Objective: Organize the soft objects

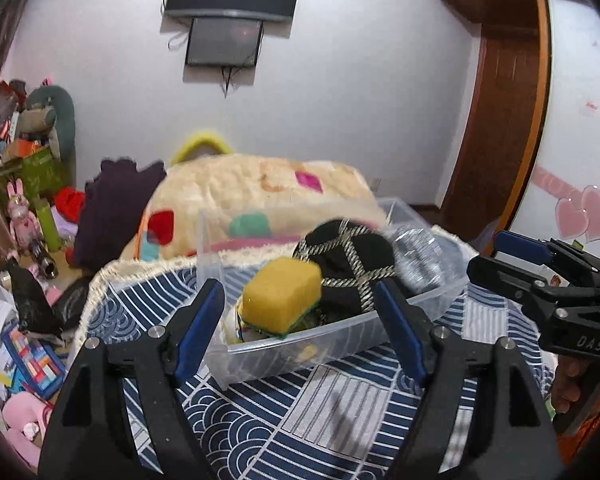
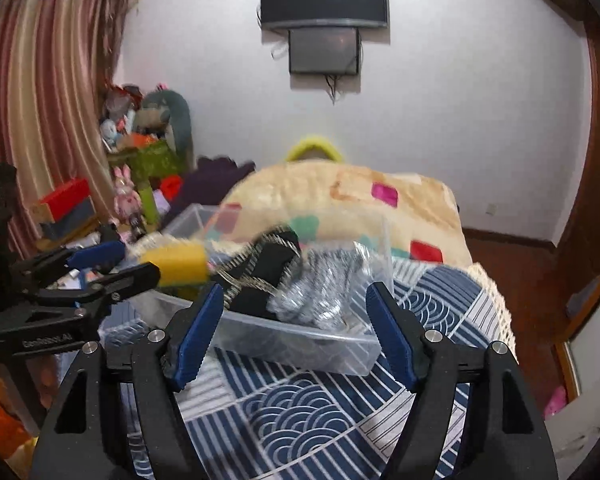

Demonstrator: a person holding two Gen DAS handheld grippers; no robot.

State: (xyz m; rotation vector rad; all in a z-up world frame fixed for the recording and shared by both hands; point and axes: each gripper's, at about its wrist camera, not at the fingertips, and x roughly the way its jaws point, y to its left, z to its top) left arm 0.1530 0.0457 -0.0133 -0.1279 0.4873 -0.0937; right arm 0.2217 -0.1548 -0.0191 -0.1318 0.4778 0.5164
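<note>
Clear plastic is forming the bin (image 1: pixel 428 300) that is sitting on the blue-and-white patterned cloth (image 1: pixel 300 412), and inside it a yellow sponge (image 1: pixel 282 298) is resting beside a black cloth with silver trim (image 1: pixel 352 264) and a crinkled silver piece (image 1: pixel 416 256). The left gripper (image 1: pixel 300 328) is hovering in front of the bin with its jaws spread wide, grasping nothing. The right gripper (image 2: pixel 296 328) is likewise gaping, released, just before the bin's near wall. A beige blanket (image 2: pixel 340 196) is lying behind.
</note>
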